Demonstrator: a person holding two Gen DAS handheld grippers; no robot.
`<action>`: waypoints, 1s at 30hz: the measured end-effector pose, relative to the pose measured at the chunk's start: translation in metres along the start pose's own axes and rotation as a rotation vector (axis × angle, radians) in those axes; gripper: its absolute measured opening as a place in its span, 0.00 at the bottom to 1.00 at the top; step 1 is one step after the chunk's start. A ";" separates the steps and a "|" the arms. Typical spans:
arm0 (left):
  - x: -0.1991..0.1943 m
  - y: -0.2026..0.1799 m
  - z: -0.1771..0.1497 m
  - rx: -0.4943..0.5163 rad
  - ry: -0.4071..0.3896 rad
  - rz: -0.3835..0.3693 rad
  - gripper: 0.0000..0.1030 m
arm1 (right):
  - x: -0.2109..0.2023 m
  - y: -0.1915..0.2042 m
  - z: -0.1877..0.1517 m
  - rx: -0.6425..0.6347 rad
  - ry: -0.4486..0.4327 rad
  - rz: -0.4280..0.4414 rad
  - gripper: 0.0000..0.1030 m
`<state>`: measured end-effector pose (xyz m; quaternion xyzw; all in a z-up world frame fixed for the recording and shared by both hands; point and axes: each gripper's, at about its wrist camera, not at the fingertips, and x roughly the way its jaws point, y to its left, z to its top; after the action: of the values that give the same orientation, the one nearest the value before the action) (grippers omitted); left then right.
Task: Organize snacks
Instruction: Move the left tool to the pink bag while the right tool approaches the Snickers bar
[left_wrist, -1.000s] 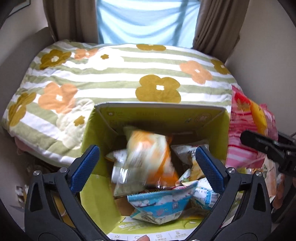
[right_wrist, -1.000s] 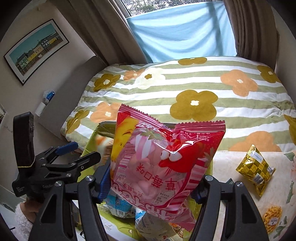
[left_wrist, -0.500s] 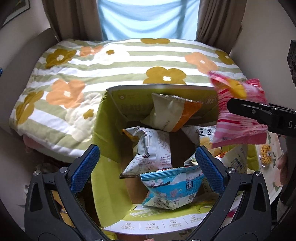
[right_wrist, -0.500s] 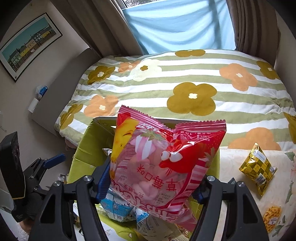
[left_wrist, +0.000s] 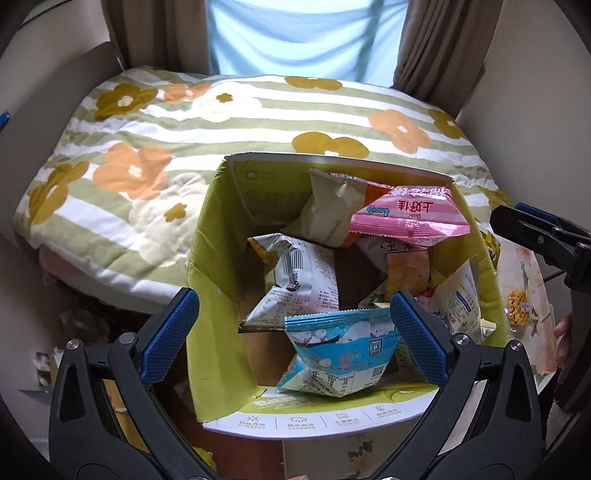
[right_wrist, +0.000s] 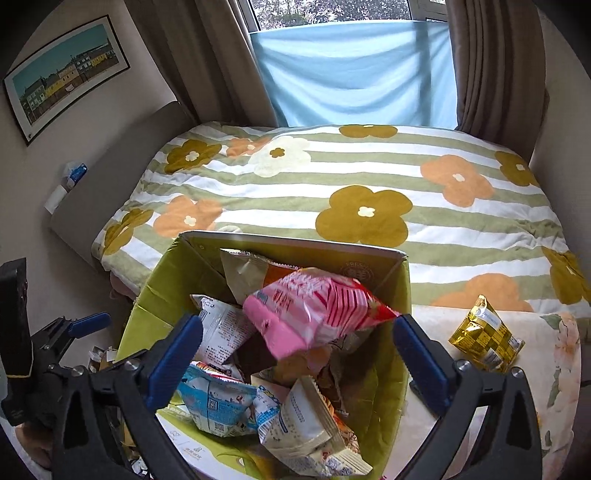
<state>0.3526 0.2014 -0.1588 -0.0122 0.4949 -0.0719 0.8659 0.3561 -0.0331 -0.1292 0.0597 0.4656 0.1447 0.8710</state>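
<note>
A green cardboard box (left_wrist: 207, 258) (right_wrist: 155, 288) holds several snack bags. A pink strawberry snack bag (right_wrist: 314, 310) lies on top of the pile, free of my fingers; it also shows in the left wrist view (left_wrist: 410, 214). A blue bag (left_wrist: 343, 350) lies at the box's near side. My left gripper (left_wrist: 291, 336) is open and empty above the box's near edge. My right gripper (right_wrist: 295, 362) is open and empty above the box. A yellow snack bag (right_wrist: 484, 336) lies on the table to the right.
A bed with a striped flower quilt (right_wrist: 332, 184) lies behind the box. A small noodle snack (left_wrist: 519, 314) lies on the floral table right of the box. Curtains and a window stand at the back. A picture (right_wrist: 62, 77) hangs on the left wall.
My right gripper opened and let go of the pink bag, which dropped into the box. My left gripper rose and drew back a little, staying open.
</note>
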 end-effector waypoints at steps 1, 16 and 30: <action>-0.002 -0.001 -0.001 0.002 0.001 -0.001 1.00 | -0.003 -0.001 -0.002 0.006 0.009 0.003 0.99; -0.044 -0.049 -0.032 -0.018 -0.030 0.034 1.00 | -0.072 -0.038 -0.045 0.000 -0.021 0.016 0.99; -0.073 -0.175 -0.097 -0.056 -0.085 0.055 1.00 | -0.150 -0.134 -0.102 -0.105 -0.048 0.024 0.99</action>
<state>0.2132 0.0433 -0.1292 -0.0259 0.4597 -0.0334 0.8871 0.2190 -0.2102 -0.0994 0.0229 0.4354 0.1780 0.8822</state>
